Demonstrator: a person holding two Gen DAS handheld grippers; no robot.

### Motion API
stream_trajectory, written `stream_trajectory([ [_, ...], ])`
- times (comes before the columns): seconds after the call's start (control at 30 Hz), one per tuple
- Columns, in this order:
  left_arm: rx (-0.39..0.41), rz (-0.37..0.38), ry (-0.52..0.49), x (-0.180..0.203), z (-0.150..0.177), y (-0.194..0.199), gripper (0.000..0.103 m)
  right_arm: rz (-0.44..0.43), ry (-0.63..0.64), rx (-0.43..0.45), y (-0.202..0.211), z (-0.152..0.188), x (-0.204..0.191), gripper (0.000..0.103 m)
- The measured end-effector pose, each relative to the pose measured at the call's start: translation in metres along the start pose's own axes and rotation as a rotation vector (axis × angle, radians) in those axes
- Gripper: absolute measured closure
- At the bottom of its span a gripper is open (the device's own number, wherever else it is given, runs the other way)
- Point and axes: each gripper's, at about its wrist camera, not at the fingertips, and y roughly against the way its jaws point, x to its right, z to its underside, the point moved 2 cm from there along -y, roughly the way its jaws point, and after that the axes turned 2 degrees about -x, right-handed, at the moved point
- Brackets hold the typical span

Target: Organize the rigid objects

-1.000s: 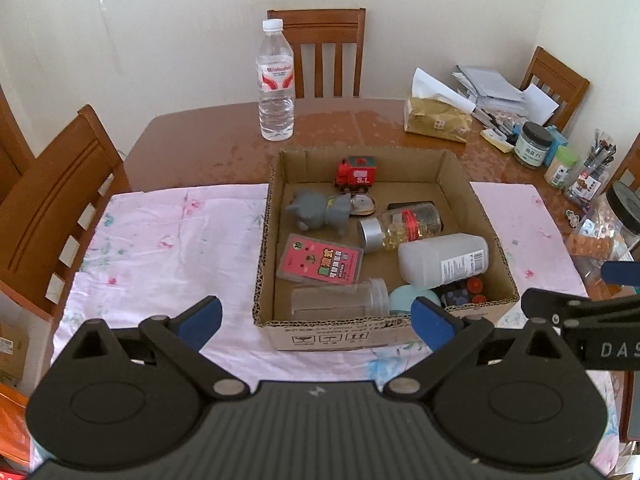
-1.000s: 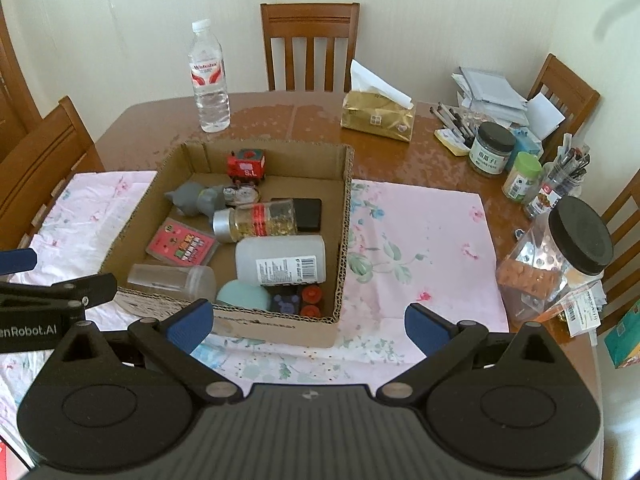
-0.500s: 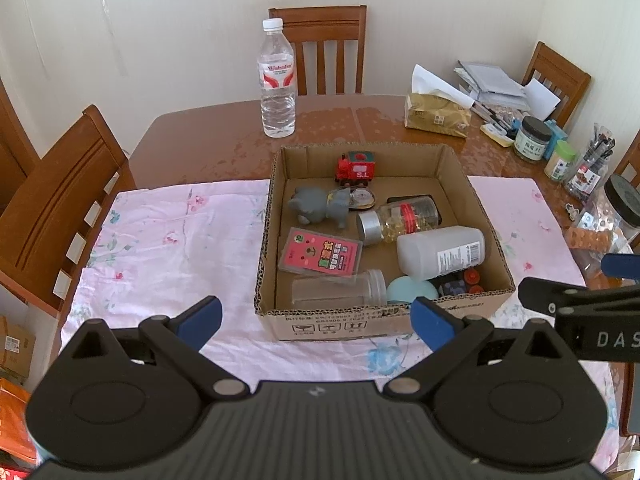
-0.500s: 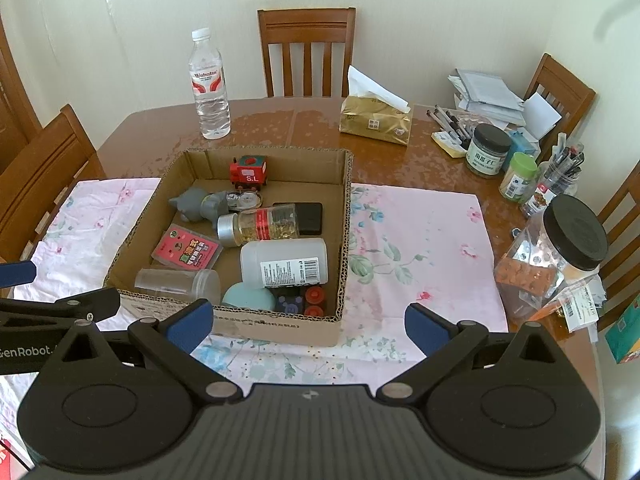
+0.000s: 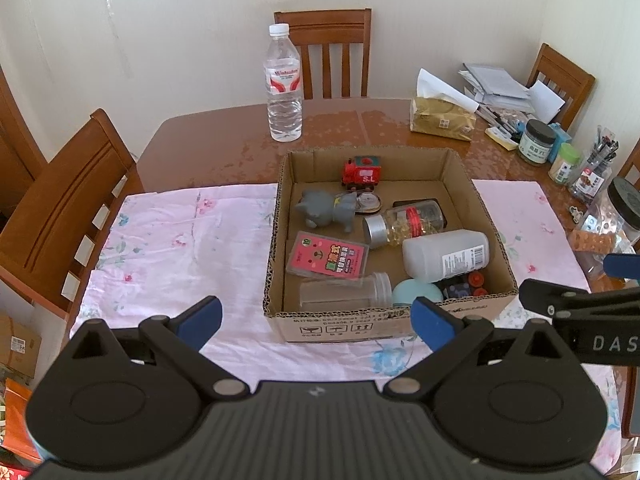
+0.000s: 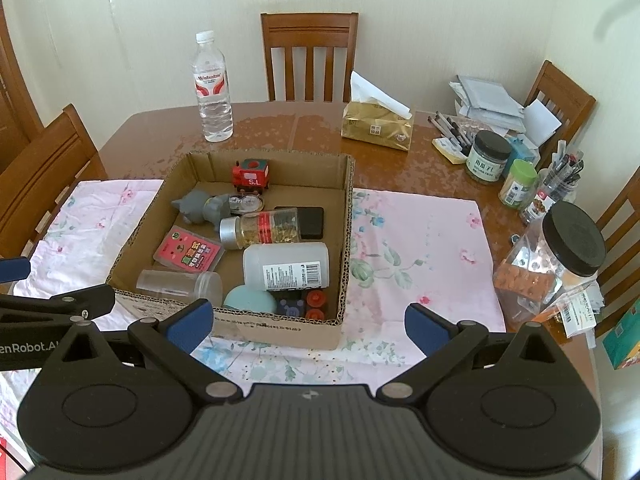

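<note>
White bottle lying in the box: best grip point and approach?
Take the white bottle across its round body near mid-length, coming straight down. It lies on its side with its top surface exposed; the capsule jar and small items crowd its long sides, so the jaws would probably fit best just clear of those.

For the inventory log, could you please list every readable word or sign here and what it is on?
"S.L": red toy train.
"DAS", cut off: right hand-held gripper body.
"enRobot.AI", cut off: left hand-held gripper body.
Arrow handling signs: cardboard box front.
Water bottle, white bottle, pink card pack, green-labelled jar: print too blurred.
</note>
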Motion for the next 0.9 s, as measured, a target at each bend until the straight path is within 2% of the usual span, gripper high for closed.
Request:
stream_trajectory([
  [0.9, -0.005, -0.021, -0.003, 0.0011, 0.0008, 0.0059, 0.003, 0.012, 0.005, 0.000, -0.0007, 0.0017, 0.0013, 0.000],
])
